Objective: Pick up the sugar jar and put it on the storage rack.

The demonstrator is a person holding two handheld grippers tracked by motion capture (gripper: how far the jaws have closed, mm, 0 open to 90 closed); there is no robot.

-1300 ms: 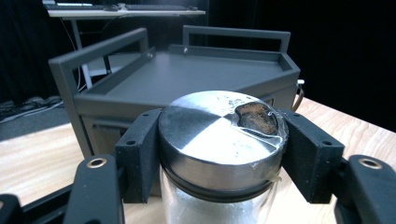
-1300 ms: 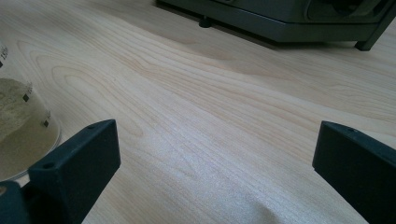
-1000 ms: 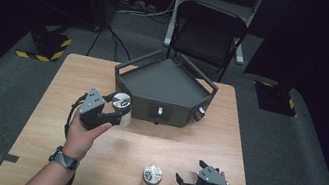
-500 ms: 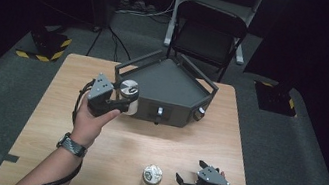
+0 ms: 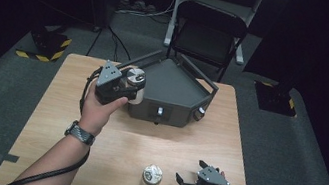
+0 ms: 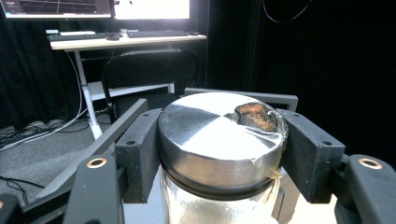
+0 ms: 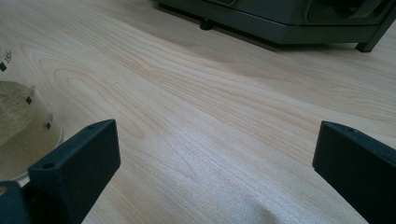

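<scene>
- The left gripper [image 5: 129, 86] has a black, blocky body with a grey three-cornered plate on top and a black cable trailing from it.
- Its black jaws carry small screw holes and brass-coloured fittings lower down.
- A dark metal-link watch [image 5: 79, 132] sits on the left wrist; no sleeves show.
- The right gripper [image 5: 183, 183] matches: black, grey-plated.

You won't find a word or number to read here: the jar [image 7: 25, 116] beside your right gripper carries small black printed marks along its wall (too blurred to make out), and the monitor screens [image 6: 93, 5] behind the desk glow without legible text
</scene>
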